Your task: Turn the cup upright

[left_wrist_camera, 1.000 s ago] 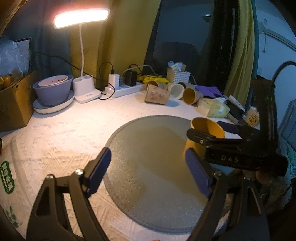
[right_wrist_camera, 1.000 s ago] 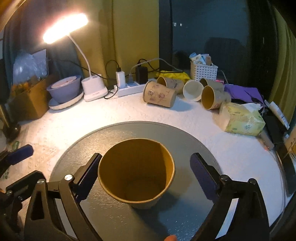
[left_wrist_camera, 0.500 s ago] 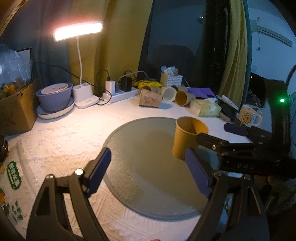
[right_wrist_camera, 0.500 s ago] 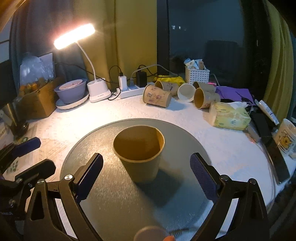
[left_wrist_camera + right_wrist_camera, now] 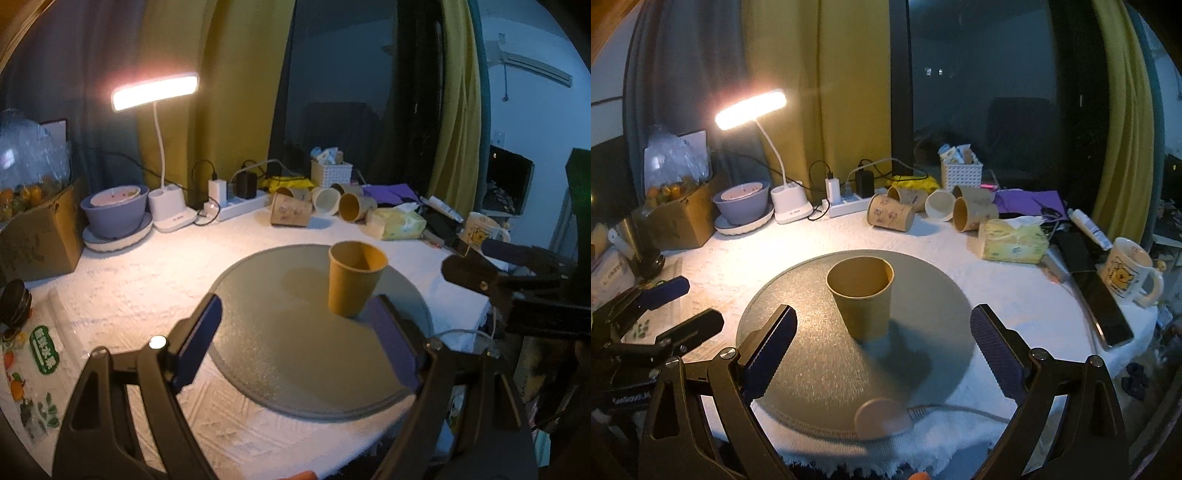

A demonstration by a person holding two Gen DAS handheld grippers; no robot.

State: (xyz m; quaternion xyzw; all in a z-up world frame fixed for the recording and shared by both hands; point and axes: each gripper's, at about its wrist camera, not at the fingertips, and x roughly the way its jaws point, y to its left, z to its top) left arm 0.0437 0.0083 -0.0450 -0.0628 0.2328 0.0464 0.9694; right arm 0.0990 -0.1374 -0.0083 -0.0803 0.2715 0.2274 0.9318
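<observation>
A plain brown paper cup (image 5: 862,297) stands upright, mouth up, on the round grey glass disc (image 5: 812,369). It also shows in the left wrist view (image 5: 352,282), on the right part of the disc (image 5: 295,362). My right gripper (image 5: 882,354) is open and empty, pulled back from the cup with a clear gap. My left gripper (image 5: 299,343) is open and empty, back and to the left of the cup. The right gripper shows at the right edge of the left wrist view (image 5: 491,266), and the left gripper at the left edge of the right wrist view (image 5: 676,306).
Several paper cups (image 5: 890,212) lie on their sides at the back by a white basket (image 5: 960,173). A lit desk lamp (image 5: 751,109), power strip (image 5: 846,206), purple bowl (image 5: 740,201), cardboard box (image 5: 679,218), tissue pack (image 5: 1012,240), mug (image 5: 1128,271) and a small round lid (image 5: 881,419) stand around.
The right gripper, open around the upright cup a second ago, has drawn back from it. The left gripper has also pulled back and up. The cup stays standing on the disc.
</observation>
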